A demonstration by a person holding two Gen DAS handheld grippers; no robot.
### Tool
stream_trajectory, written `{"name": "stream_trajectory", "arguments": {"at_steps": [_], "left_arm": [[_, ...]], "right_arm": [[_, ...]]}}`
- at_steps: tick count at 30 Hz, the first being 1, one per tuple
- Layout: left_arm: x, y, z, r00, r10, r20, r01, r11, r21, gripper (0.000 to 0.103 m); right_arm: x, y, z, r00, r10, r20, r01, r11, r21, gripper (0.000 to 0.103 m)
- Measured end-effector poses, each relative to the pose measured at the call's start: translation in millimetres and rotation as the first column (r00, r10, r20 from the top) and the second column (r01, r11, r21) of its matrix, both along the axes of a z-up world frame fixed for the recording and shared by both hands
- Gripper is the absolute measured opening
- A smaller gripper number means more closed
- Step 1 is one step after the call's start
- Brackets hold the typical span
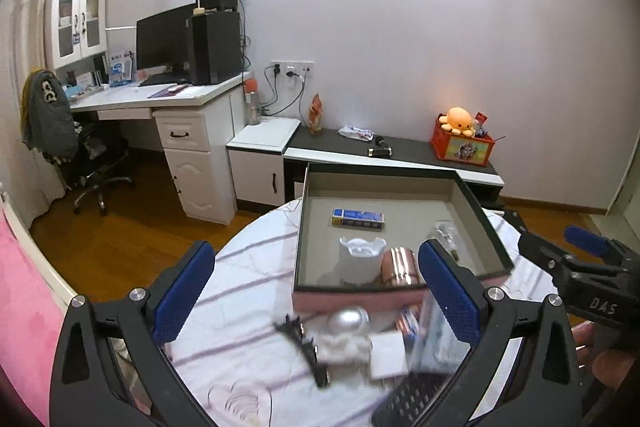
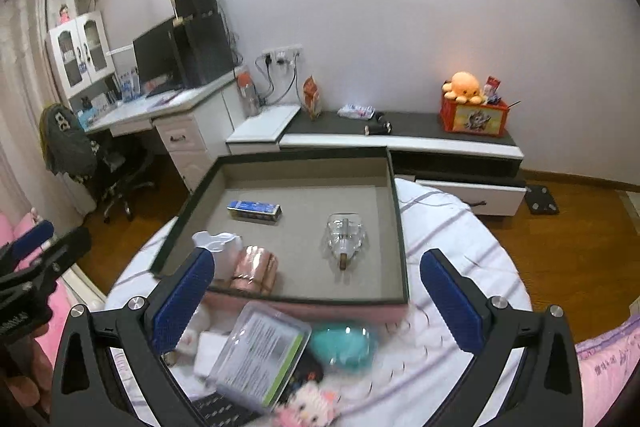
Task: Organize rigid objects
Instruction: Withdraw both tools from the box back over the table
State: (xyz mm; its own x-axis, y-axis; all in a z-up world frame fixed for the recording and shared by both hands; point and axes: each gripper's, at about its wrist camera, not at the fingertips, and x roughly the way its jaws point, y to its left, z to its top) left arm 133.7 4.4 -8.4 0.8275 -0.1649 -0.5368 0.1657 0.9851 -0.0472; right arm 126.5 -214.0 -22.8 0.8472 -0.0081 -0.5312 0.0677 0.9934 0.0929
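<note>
A shallow grey-lined tray (image 1: 486, 223) (image 2: 400, 227) sits on the round table. In it lie a blue box (image 1: 358, 218) (image 2: 254, 211), a white container (image 1: 362, 259) (image 2: 218, 245), a copper cup (image 1: 400, 267) (image 2: 256, 269) and a clear glass bottle (image 1: 444, 235) (image 2: 346, 239). In front of the tray lie a silver and white figure (image 1: 346, 331), a black hair clip (image 1: 304, 347), a clear plastic case (image 2: 260, 355), a teal object (image 2: 344, 345) and a pink plush (image 2: 308, 407). My left gripper (image 1: 316, 259) and right gripper (image 2: 320, 263) hang open above this pile, holding nothing.
The table wears a white striped cloth (image 2: 460, 259). A dark keypad (image 1: 412, 399) lies at its near edge. Behind stand a low cabinet (image 2: 440, 143) with an orange crate (image 2: 472, 117), and a white desk (image 1: 192, 115) with a monitor and an office chair (image 1: 92, 163). Pink bedding (image 1: 24, 307) is at left.
</note>
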Motion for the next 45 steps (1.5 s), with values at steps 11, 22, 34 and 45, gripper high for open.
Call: {"name": "stream_trajectory", "arguments": {"at_steps": [11,22,34,45], "left_arm": [[-84.9,10.8,14.6,0.999,0.020,0.045,-0.020,1.000,-0.010,0.103],[-131.3,10.4,-3.1,1.000,0.009,0.014,-0.009,1.000,-0.024,0.103],[-127.5,13.9,-16.2,1.000,0.023,-0.020,-0.023,1.000,-0.021,0.103],[-103.5,9.0,-44.6,0.997,0.019,-0.078,-0.018,1.000,0.015,0.103]], "right_arm": [[-101.4,25.9,37.6,0.987,-0.057,0.150,0.067,0.996,-0.061,0.103],[-162.3,21.9,17.5,0.986,-0.082,0.145,0.090,0.995,-0.048,0.103],[-157.9,11.6,2.1,0.990,-0.093,0.102,0.097,0.994,-0.039,0.103],[-131.6,12.6,-17.4,0.996,-0.080,0.035,0.081,0.996,-0.043,0.103]]}}
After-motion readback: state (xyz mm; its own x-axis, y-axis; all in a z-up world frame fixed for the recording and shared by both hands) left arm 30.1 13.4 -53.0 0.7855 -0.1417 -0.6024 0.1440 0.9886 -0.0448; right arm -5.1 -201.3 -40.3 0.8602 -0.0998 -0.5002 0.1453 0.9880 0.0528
